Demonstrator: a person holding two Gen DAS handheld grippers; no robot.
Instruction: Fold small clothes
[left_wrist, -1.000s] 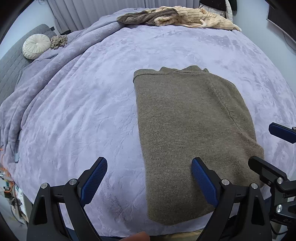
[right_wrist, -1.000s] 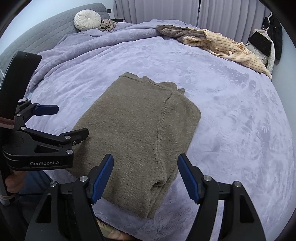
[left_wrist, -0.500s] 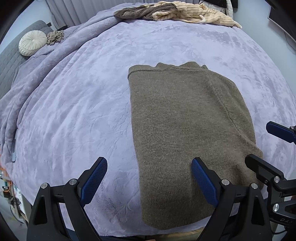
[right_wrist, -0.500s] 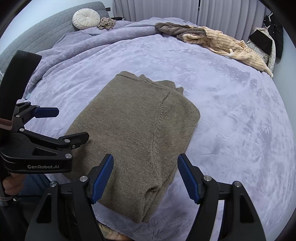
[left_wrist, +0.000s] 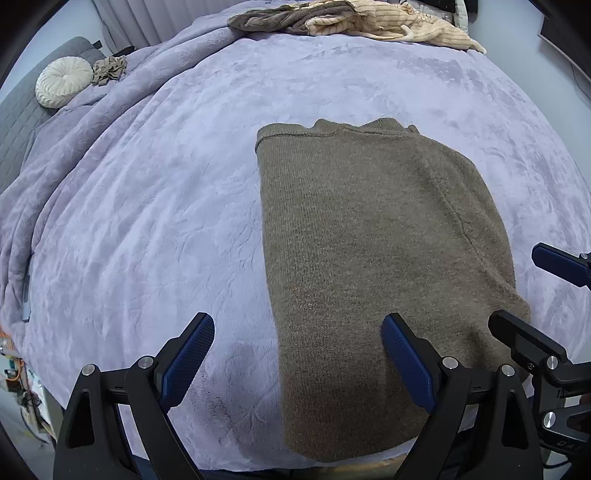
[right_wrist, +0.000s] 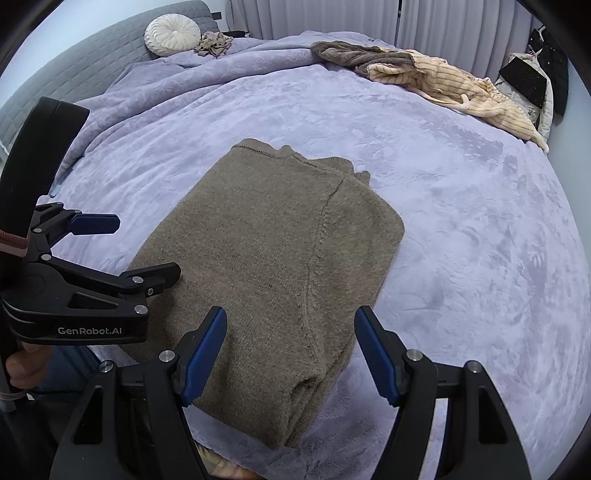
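Note:
An olive-brown knit sweater (left_wrist: 369, 240) lies folded into a long rectangle on the lavender bed cover (left_wrist: 166, 203), its near end at the bed's front edge. It also shows in the right wrist view (right_wrist: 266, 266). My left gripper (left_wrist: 297, 360) is open and empty, held above the sweater's near left edge. My right gripper (right_wrist: 291, 350) is open and empty, held above the sweater's near right end. The left gripper also shows at the left of the right wrist view (right_wrist: 136, 247), open. The right gripper shows at the right of the left wrist view (left_wrist: 532, 291).
A heap of brown and cream striped clothes (right_wrist: 424, 77) lies at the far side of the bed. A round white cushion (right_wrist: 171, 33) and a small beige cloth (right_wrist: 214, 42) sit by the grey headboard (right_wrist: 74, 81). The cover bunches in folds at the left (left_wrist: 55, 166).
Both grippers have tilted or moved slightly, so the sweater sits a little higher in both views. Both stay open and the sweater has not moved.

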